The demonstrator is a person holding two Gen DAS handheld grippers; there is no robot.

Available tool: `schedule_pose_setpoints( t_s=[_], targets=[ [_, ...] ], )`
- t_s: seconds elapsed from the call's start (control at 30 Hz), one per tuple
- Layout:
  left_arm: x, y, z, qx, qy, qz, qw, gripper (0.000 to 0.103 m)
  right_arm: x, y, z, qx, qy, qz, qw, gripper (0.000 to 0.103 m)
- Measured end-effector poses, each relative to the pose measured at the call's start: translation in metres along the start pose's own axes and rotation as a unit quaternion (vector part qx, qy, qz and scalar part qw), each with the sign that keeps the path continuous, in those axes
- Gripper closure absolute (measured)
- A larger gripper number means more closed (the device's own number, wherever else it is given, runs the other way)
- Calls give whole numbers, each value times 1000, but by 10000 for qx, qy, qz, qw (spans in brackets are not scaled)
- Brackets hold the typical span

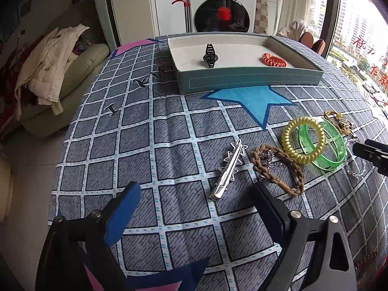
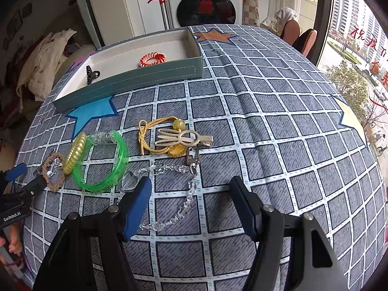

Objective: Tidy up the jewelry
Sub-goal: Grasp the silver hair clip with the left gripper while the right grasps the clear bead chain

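A teal box (image 1: 252, 80) (image 2: 135, 82) holds a black claw clip (image 1: 210, 55) (image 2: 91, 74) and an orange coil hair tie (image 1: 274, 60) (image 2: 152, 59). On the cloth lie a silver star hair clip (image 1: 229, 169), a brown braided loop (image 1: 278, 167) (image 2: 53, 169), a yellow coil tie (image 1: 303, 138) (image 2: 74, 152), a green bangle (image 1: 325, 145) (image 2: 104, 162), a clear bead chain (image 2: 169, 194), a gold clip (image 2: 184, 139) and a yellow cord (image 2: 150, 133). My left gripper (image 1: 196, 201) is open just before the silver clip. My right gripper (image 2: 190, 194) is open over the bead chain.
The table has a grey grid cloth with a blue star (image 1: 254, 101). A sofa with clothes (image 1: 53, 72) stands to the left. A washing machine (image 1: 220, 7) is behind the table. Chairs (image 2: 300, 38) stand at the far right by the window.
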State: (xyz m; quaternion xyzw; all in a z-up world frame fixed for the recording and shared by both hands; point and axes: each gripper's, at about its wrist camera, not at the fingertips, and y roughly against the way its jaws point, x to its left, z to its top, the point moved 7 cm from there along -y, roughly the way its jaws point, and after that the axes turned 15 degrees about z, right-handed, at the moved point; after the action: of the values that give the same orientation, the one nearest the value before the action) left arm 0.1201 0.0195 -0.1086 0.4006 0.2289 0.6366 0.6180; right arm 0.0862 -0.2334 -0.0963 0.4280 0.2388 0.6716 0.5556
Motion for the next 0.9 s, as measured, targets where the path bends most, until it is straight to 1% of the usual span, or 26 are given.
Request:
schedule_pose_setpoints(
  t_s=[0.07, 0.1, 0.13, 0.17, 0.2, 0.23, 0.3, 0.33, 0.37, 0.43, 0.47, 0.5, 0.53, 0.6, 0.9],
  targets=[
    [-4, 0, 2, -39, -71, 2, 10000, 1, 0, -2, 3, 5, 124, -79, 9999, 37],
    [-7, 2, 4, -76, -93, -65, 9999, 10, 0, -4, 4, 15, 185, -124, 9998, 38],
    [-9, 3, 5, -74, -120, -139, 9998, 16, 1, -5, 5, 23, 245, -165, 9996, 41],
    [-12, 4, 6, -80, -158, -183, 9997, 18, 1, -5, 5, 34, 313, -219, 9993, 43],
    [-15, 5, 6, -98, -210, -214, 9995, 23, 3, -5, 5, 31, 371, -213, 9991, 49],
    [-18, 6, 7, -112, -249, -283, 9992, 30, 4, -5, 5, 34, 401, -187, 9990, 55],
    [-23, 8, 7, -125, -317, -364, 9988, 37, 7, -5, 5, 59, 462, -150, 9988, 63],
    [-25, 9, 7, -141, -356, -386, 9985, 42, 8, -4, 5, 71, 483, -134, 9987, 67],
    [-27, 10, 7, -147, -379, -431, 9982, 45, 9, -4, 4, 82, 498, -114, 9987, 68],
    [-29, 11, 7, -170, -434, -432, 9980, 52, 12, -4, 4, 105, 530, -75, 9985, 76],
    [-31, 12, 7, -186, -455, -466, 9977, 58, 13, -4, 4, 113, 544, -62, 9984, 78],
    [-32, 13, 7, -191, -476, -486, 9975, 69, 14, -5, 4, 116, 552, -53, 9984, 82],
    [-32, 13, 7, -190, -484, -494, 9974, 73, 15, -5, 4, 117, 558, -44, 9984, 87],
    [-32, 13, 7, -190, -481, -478, 9975, 73, 15, -5, 3, 109, 556, -48, 9984, 93],
    [-20, 19, 6, -139, -112, -593, 9981, 73, 8, 6, -1, -43, 301, 80, 9995, 93]
  ],
)
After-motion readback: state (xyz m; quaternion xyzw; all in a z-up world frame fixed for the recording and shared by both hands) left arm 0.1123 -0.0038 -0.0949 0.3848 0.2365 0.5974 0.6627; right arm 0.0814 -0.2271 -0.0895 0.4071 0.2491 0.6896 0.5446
